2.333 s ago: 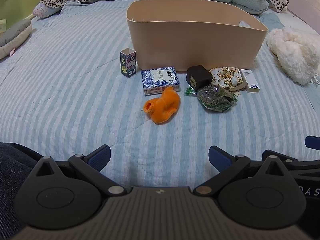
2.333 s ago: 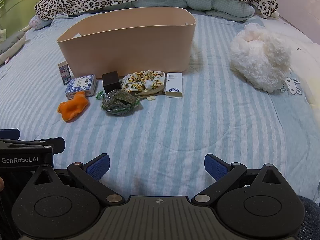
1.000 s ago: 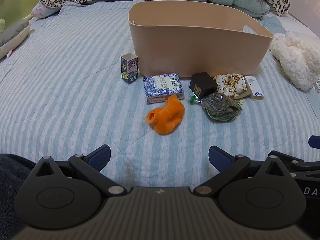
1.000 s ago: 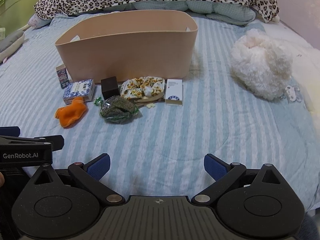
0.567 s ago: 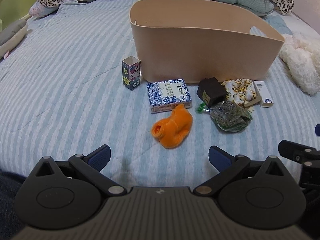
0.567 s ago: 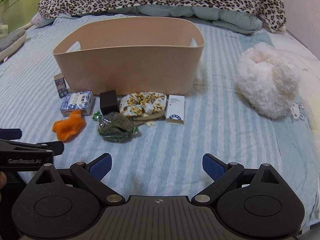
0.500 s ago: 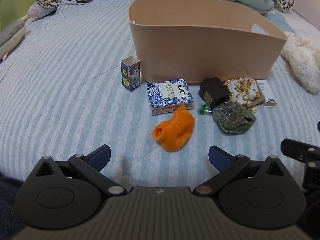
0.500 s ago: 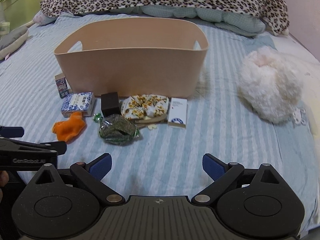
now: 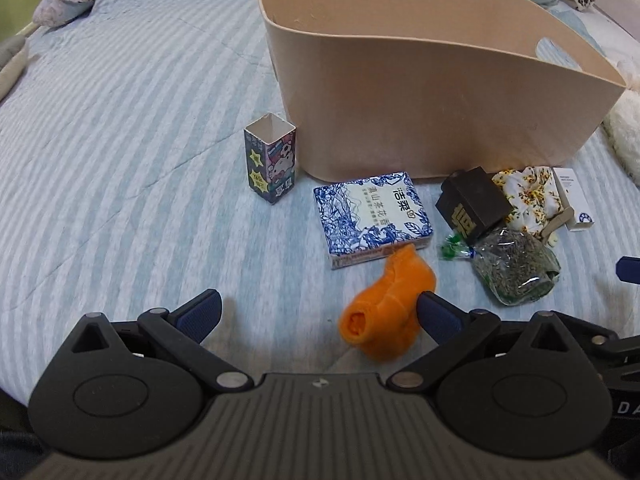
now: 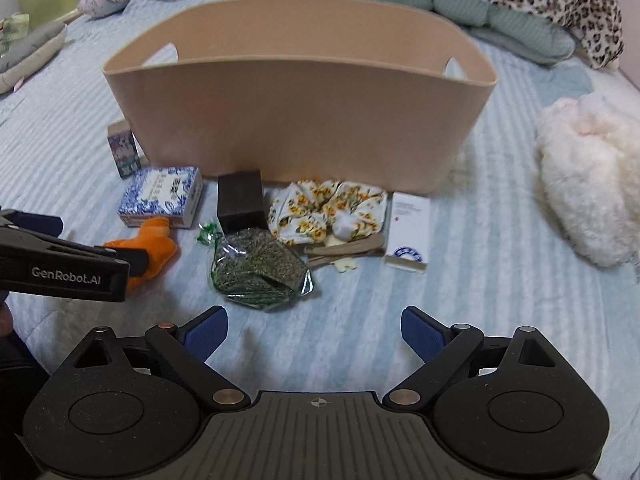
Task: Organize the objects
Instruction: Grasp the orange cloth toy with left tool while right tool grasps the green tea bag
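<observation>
The left tongs (image 9: 316,314) are held spread apart low over the bed (image 9: 120,152), with the orange toy (image 9: 384,312) just inside the right finger. The right tongs (image 10: 314,330) are likewise spread, empty, near the herb bag (image 10: 256,268). A blue box (image 9: 372,216), a black box (image 9: 474,208) and a floral cloth (image 10: 328,212) are lined up before the tan bin (image 10: 300,120).

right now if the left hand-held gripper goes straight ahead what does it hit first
Most likely the orange toy: it already lies by the right fingertip of the open left hand-held gripper. Farther on lies the blue-and-white box. Depth is unclear.
</observation>
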`<act>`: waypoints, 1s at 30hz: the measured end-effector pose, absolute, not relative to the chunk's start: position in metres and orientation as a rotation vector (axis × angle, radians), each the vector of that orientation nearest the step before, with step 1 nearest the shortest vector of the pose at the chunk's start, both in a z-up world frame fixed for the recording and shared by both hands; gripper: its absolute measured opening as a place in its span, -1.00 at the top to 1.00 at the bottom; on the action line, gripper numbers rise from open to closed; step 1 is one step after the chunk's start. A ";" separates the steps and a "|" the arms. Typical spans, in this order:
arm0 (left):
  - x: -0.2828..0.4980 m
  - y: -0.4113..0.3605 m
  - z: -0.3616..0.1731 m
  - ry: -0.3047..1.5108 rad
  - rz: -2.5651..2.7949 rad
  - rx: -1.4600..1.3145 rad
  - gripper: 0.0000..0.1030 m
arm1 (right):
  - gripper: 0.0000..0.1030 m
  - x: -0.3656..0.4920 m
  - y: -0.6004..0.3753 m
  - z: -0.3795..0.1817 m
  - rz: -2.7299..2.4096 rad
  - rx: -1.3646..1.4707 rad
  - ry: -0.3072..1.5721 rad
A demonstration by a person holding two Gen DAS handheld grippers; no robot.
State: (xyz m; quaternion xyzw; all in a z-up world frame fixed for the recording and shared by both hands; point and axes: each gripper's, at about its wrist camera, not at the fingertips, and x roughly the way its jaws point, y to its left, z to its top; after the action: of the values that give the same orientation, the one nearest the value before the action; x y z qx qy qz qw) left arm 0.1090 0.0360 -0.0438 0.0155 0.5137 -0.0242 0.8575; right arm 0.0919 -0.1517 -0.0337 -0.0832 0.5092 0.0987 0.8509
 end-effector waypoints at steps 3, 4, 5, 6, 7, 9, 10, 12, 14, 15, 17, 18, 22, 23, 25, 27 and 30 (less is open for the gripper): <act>0.115 0.038 -0.049 1.092 -0.074 0.049 -1.00 | -0.85 0.097 -0.147 -0.039 0.207 -0.188 1.084; 0.117 0.038 -0.051 1.100 -0.080 0.050 -1.00 | -0.85 0.099 -0.146 -0.041 0.206 -0.188 1.090; 0.119 0.039 -0.053 1.107 -0.088 0.046 -1.00 | -0.85 0.102 -0.145 -0.043 0.207 -0.184 1.097; 0.120 0.040 -0.054 1.112 -0.098 0.036 -1.00 | -0.85 0.104 -0.145 -0.045 0.208 -0.176 1.107; 0.121 0.041 -0.056 1.114 -0.107 0.026 -1.00 | -0.84 0.106 -0.144 -0.047 0.212 -0.167 1.115; 0.122 0.040 -0.058 1.115 -0.121 0.035 -0.99 | -0.79 0.109 -0.142 -0.051 0.224 -0.161 1.129; 0.122 0.039 -0.059 1.110 -0.115 0.048 -0.99 | -0.77 0.111 -0.140 -0.053 0.227 -0.166 1.136; 0.122 0.039 -0.061 1.104 -0.114 0.055 -0.99 | -0.77 0.112 -0.137 -0.056 0.229 -0.182 1.146; 0.122 0.039 -0.064 1.105 -0.122 0.055 -0.99 | -0.77 0.112 -0.133 -0.058 0.231 -0.204 1.144; 0.121 0.039 -0.065 1.105 -0.127 0.056 -0.99 | -0.77 0.112 -0.132 -0.057 0.230 -0.218 1.138; 0.123 0.040 -0.068 1.109 -0.138 0.054 -1.00 | -0.77 0.110 -0.129 -0.056 0.231 -0.241 1.126; 0.123 0.041 -0.069 1.108 -0.140 0.051 -1.00 | -0.76 0.109 -0.128 -0.055 0.233 -0.249 1.117; 0.119 0.046 -0.062 1.084 -0.176 0.045 -0.76 | -0.76 0.104 -0.126 -0.045 0.242 -0.270 1.064; 0.118 0.048 -0.060 1.078 -0.183 0.046 -0.68 | -0.76 0.103 -0.126 -0.043 0.244 -0.270 1.054; 0.117 0.052 -0.058 1.075 -0.193 0.042 -0.62 | -0.76 0.102 -0.129 -0.038 0.249 -0.253 1.045; 0.117 0.054 -0.060 1.074 -0.193 0.043 -0.55 | -0.72 0.103 -0.131 -0.035 0.258 -0.223 1.047; 0.116 0.054 -0.060 1.054 -0.200 0.078 -0.42 | -0.70 0.105 -0.137 -0.027 0.276 -0.160 1.048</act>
State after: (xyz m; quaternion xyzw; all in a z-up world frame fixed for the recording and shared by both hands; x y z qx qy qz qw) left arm 0.1158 0.0538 -0.0599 0.0370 0.5021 -0.0953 0.8587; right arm 0.1045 -0.1366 -0.0272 -0.0762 0.4982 0.1312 0.8537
